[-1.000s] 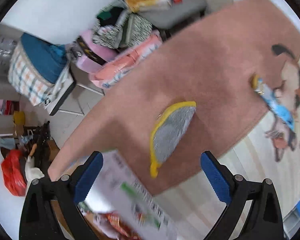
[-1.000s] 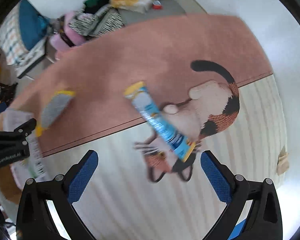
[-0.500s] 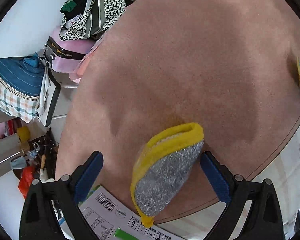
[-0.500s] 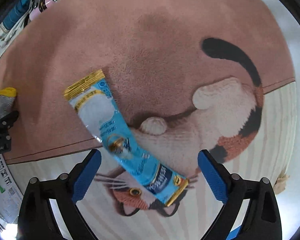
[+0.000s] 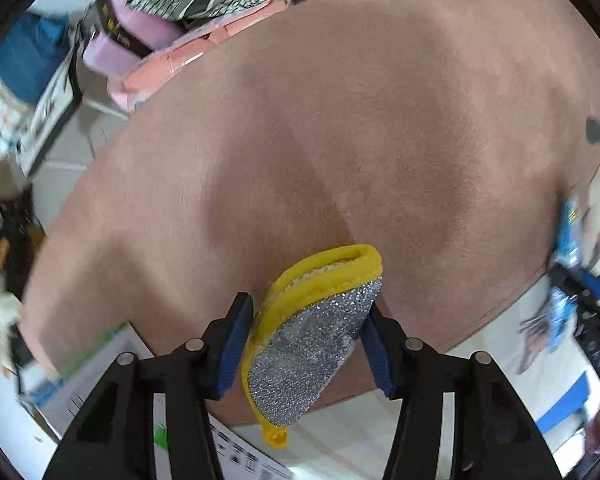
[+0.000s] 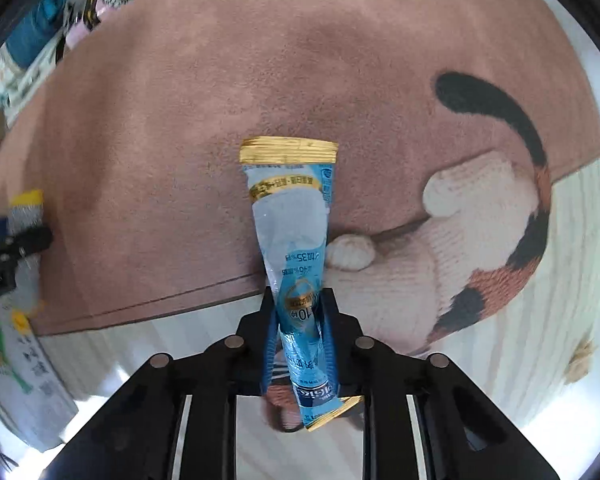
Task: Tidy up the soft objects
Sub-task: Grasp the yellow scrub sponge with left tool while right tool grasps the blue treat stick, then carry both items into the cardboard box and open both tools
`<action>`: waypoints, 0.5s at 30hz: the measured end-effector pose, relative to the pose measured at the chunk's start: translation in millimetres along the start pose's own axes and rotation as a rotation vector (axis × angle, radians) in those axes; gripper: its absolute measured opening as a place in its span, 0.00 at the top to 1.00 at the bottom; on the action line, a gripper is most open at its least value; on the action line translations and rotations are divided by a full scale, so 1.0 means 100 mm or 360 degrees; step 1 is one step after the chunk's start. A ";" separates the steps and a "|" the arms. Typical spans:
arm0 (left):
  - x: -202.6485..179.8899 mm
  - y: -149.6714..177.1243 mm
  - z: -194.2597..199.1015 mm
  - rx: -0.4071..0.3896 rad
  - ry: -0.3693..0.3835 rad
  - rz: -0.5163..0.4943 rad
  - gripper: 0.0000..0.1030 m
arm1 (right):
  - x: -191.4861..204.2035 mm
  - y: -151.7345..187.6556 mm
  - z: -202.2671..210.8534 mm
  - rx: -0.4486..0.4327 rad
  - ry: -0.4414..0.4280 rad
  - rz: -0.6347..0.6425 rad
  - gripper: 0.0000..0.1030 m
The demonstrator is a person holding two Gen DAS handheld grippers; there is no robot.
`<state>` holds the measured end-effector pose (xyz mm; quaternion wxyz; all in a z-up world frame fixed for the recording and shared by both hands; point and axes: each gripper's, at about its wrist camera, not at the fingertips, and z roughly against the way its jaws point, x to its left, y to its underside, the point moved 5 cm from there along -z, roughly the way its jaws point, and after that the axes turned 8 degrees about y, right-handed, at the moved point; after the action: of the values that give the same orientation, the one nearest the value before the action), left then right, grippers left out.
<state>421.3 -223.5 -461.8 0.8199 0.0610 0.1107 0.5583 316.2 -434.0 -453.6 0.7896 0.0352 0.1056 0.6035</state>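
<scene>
two grippers, each pinching one soft thing over the pink cat-print rug (image 5: 340,128).

my left gripper (image 5: 308,340) has its blue pads pressed on a silver glitter scrubbing pad with yellow trim (image 5: 316,344); my right gripper (image 6: 298,320) is clamped on a long blue foil sachet with gold ends (image 6: 292,224), low on its length.

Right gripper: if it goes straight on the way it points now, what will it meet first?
The right gripper is shut on the blue pouch, which sticks out ahead of it. Past the pouch's gold end only the pink rug shows, so pouch and gripper would probably meet the rug first; depth is unclear.
</scene>
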 end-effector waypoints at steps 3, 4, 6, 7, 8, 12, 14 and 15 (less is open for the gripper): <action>0.02 0.10 0.13 -0.0044 0.0132 0.0087 0.52 | 0.00 0.14 0.06 -0.0013 -0.0106 -0.0083 0.81; 0.03 0.15 0.19 -0.0070 0.0174 0.0118 0.52 | -0.01 0.18 0.11 -0.0023 -0.0140 -0.0102 0.81; 0.07 0.29 0.35 -0.0136 0.0279 0.0179 0.52 | 0.02 0.30 0.25 -0.0048 -0.0238 -0.0131 0.81; 0.10 0.39 0.45 -0.0178 0.0336 0.0206 0.52 | 0.07 0.38 0.37 -0.0073 -0.0293 -0.0135 0.81; 0.13 0.46 0.53 -0.0212 0.0377 0.0227 0.52 | 0.11 0.45 0.46 -0.0095 -0.0326 -0.0134 0.81; 0.39 0.93 1.01 -0.0395 0.0515 0.0324 0.52 | 0.43 0.80 0.95 -0.0202 -0.0457 -0.0055 0.81; 0.56 1.23 1.28 -0.0502 0.0545 0.0375 0.52 | 0.70 1.00 1.22 -0.0257 -0.0525 0.0000 0.81; 0.68 1.35 1.40 -0.0545 0.0545 0.0397 0.52 | 0.85 1.09 1.34 -0.0280 -0.0549 0.0031 0.81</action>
<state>358.3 -107.4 -304.2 0.7125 -0.1607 0.1433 0.6678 262.9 -313.9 -313.2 0.7901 0.0700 -0.0848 0.6030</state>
